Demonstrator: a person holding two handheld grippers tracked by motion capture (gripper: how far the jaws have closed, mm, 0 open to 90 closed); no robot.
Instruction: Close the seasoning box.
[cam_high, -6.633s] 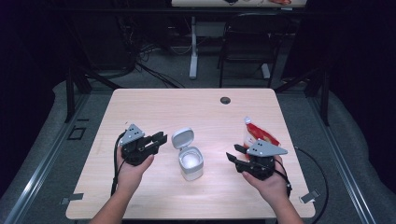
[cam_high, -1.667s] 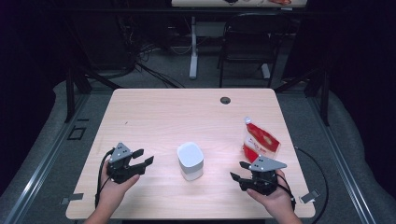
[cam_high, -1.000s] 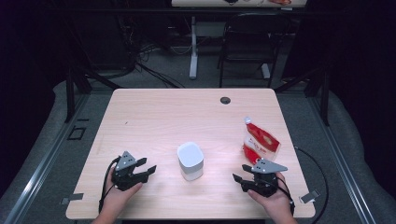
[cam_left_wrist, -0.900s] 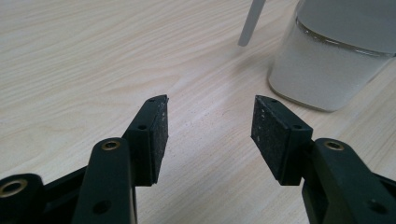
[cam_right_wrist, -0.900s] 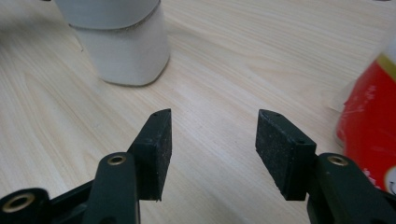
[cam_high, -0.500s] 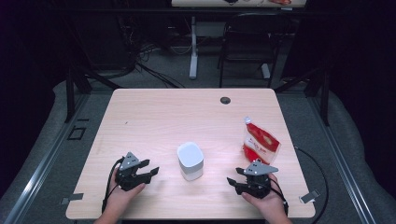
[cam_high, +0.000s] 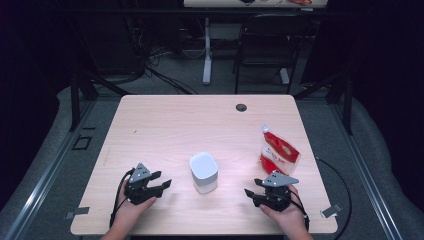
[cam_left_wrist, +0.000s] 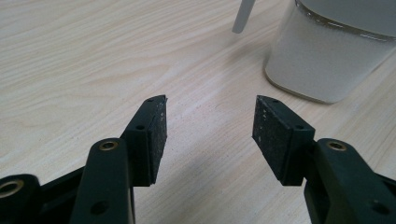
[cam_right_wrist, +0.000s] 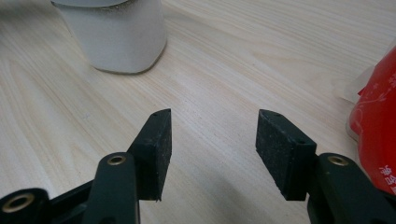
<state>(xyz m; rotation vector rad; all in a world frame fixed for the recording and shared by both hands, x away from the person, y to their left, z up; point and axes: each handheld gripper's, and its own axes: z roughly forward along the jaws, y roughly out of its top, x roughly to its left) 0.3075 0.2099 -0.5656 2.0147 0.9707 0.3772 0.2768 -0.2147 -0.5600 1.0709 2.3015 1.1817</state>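
White lidded container (cam_high: 204, 172) stands upright near the front middle of the wooden table (cam_high: 200, 120), lid down, between the two grippers and touching neither. Left gripper (cam_high: 161, 185) low at front left, jaws apart, nothing between them; its own view shows bare wood in the gap (cam_left_wrist: 209, 122) and the container's frosted wall (cam_left_wrist: 322, 65) beyond. Right gripper (cam_high: 251, 193) front right, jaws likewise apart and empty (cam_right_wrist: 212, 126). Red pouch (cam_high: 278, 152) lies just behind it; the right gripper view catches its edge (cam_right_wrist: 378, 135) close beside one jaw.
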